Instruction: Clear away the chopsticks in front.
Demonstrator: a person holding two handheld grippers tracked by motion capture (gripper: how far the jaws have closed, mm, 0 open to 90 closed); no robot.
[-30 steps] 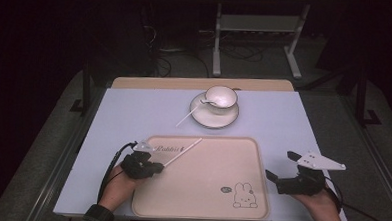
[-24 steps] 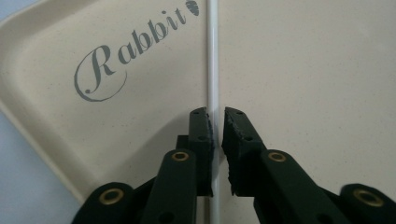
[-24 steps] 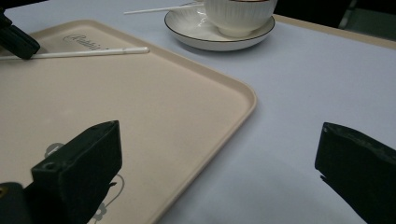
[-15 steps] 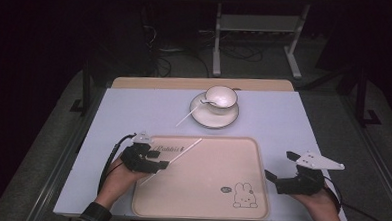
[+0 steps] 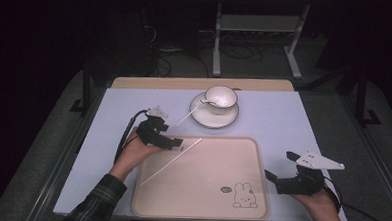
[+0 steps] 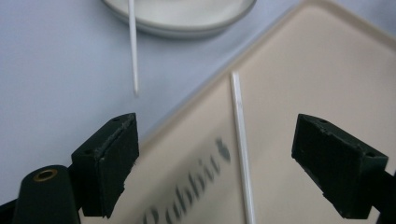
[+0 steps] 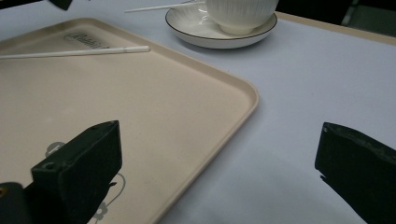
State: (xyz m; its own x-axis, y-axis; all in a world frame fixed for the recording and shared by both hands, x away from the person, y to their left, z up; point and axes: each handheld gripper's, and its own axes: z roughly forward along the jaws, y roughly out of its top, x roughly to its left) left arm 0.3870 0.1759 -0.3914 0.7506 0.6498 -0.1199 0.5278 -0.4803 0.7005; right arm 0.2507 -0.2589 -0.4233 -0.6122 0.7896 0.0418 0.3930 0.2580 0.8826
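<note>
1. Tray (image 5: pixel 200 191), beige with a rabbit print, lying at the near middle of the pale blue table (image 5: pixel 293 125); taken as the landmark for everything else.
2. White stick (image 5: pixel 171 159) lying slantwise on the tray's left part, upper tip near the far-left rim; laid flat and apart from any jaw, apparently just set down there.
3. Left gripper (image 5: pixel 175 142) over the tray's far-left corner, jaws having just been opening and now spread wide, nothing pinched; in the left gripper view the stick (image 6: pixel 242 140) lies on the tray between and beyond the jaws, untouched.
4. Second stick (image 5: pixel 186 116) beyond the tray's far-left rim, propped on the saucer (image 5: pixel 215 116) under a cup (image 5: pixel 220 96); likely next to be fetched.
5. Right gripper (image 5: pixel 277 180) just off the tray's right rim, jaws wide, empty, seemingly waiting.
</note>
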